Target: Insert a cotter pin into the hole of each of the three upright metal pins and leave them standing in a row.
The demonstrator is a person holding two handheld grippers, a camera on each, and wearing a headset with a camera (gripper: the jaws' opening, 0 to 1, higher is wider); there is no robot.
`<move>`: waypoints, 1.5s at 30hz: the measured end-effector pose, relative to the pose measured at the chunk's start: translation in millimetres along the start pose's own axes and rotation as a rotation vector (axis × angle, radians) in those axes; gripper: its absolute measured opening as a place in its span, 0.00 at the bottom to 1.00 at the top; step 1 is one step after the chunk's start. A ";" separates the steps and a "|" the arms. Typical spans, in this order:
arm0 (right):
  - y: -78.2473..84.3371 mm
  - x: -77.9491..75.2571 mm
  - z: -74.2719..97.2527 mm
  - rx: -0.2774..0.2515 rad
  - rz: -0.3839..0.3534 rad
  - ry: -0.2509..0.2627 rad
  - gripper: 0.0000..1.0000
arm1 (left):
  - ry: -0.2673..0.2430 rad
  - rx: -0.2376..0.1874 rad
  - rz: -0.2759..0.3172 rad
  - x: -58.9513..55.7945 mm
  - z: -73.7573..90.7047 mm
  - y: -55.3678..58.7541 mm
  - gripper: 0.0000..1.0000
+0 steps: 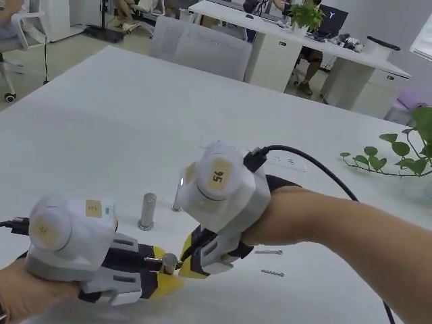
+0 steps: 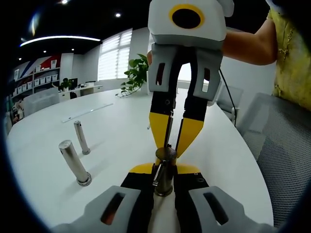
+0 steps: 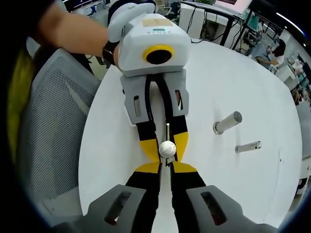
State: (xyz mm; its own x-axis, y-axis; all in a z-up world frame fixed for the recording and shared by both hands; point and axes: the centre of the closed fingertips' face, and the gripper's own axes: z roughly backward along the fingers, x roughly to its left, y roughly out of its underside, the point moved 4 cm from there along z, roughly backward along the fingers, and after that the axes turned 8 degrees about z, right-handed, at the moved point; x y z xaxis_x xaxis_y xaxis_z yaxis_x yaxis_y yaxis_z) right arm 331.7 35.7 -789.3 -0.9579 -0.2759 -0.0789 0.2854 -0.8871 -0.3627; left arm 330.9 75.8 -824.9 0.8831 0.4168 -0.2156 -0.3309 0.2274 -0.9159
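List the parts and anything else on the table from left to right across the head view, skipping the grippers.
free-standing metal pin → held metal pin → loose cotter pins → plant. The third metal pin is left out: it is half-hidden and lines up with the held one.

The left gripper [image 2: 165, 169] and right gripper [image 2: 167, 144] have white-grey shells, black arms and yellow tips. The metal pin [image 2: 164, 182] and cotter pin [image 2: 168, 128] are silver, and the table [image 2: 121, 126] is white.

White table [image 1: 135, 115], leafy plant [image 1: 420, 128], grey mesh chair [image 1: 199, 44]
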 end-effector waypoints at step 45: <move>-4.5 -1.1 -14.2 -0.214 -0.057 0.008 0.18 | -0.012 -0.008 0.086 -7.5 5.8 -1.2 0.42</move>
State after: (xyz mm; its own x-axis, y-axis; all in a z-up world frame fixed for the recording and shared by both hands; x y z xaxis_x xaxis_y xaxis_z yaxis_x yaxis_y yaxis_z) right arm 331.0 45.3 -800.7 -0.9727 -0.2241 -0.0598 0.2189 -0.8023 -0.5553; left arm 322.7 77.4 -820.2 0.8476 0.4451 -0.2890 -0.4021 0.1832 -0.8971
